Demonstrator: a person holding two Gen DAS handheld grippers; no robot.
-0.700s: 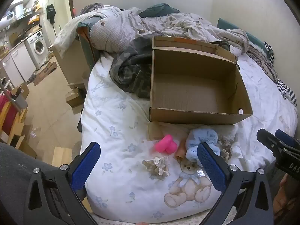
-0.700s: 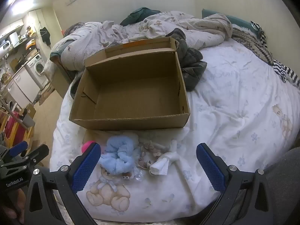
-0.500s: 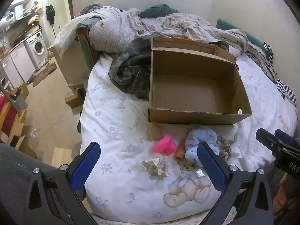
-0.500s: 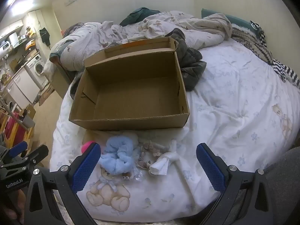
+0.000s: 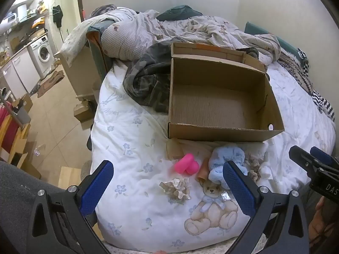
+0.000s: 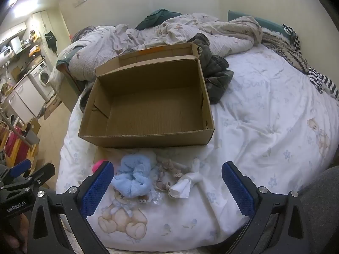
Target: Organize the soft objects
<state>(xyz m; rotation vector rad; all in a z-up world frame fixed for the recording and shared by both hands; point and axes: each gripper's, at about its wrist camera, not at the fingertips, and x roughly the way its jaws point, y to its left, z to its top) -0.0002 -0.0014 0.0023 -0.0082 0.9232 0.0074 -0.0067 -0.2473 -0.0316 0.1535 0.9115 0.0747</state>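
We hold the left gripper (image 5: 167,178) and right gripper (image 6: 167,178) with fingers spread wide, gripping nothing. Between our right fingers lie the blue scrunchie (image 6: 133,178) and white cloth (image 6: 185,185); the pink toy (image 5: 186,164) sits between the left ones. Beyond them stands the cardboard box (image 6: 146,136) on the white duvet (image 6: 264,131), rumpled bedding (image 5: 148,29) behind, a washing machine (image 5: 43,54) far left.

Cream walls (image 5: 264,0); tiled floor (image 5: 53,127) — washing machine (image 5: 43,55) far left; rumpled bed (image 5: 131,137).
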